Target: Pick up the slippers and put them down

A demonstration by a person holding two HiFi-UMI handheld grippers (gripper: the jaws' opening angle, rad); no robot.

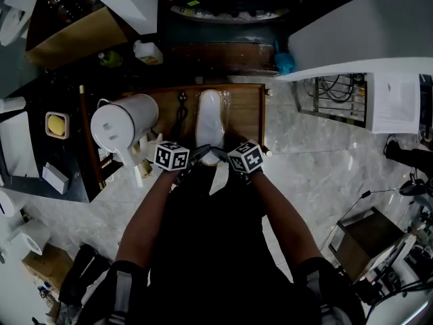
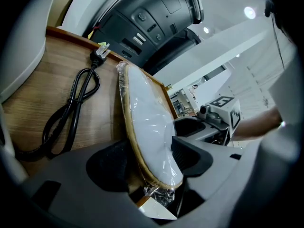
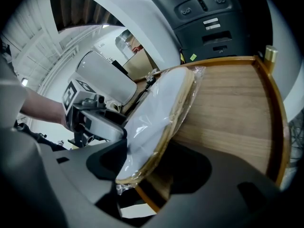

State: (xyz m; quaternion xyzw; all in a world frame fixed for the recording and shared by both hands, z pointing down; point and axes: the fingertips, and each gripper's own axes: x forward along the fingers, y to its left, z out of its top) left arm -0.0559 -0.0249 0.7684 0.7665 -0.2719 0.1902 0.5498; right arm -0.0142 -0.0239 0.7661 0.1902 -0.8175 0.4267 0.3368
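A pair of white slippers (image 1: 210, 119) sealed in clear plastic lies lengthwise on a small wooden table (image 1: 247, 114). Both grippers meet at its near end, by the table's front edge. My left gripper (image 1: 197, 156) comes in from the left, my right gripper (image 1: 223, 158) from the right. In the left gripper view the slippers (image 2: 147, 122) sit between the jaws of the left gripper (image 2: 152, 160), and both pads touch them. In the right gripper view the right gripper (image 3: 152, 167) is closed on the slippers (image 3: 156, 118) the same way, near end slightly raised off the wood (image 3: 228, 108).
A coiled black power cable (image 1: 181, 107) lies on the table left of the slippers. A white cylindrical appliance (image 1: 122, 124) stands at the table's left edge. A large dark machine (image 2: 147, 18) rises behind the table. Marble floor (image 1: 318, 141) spreads to the right.
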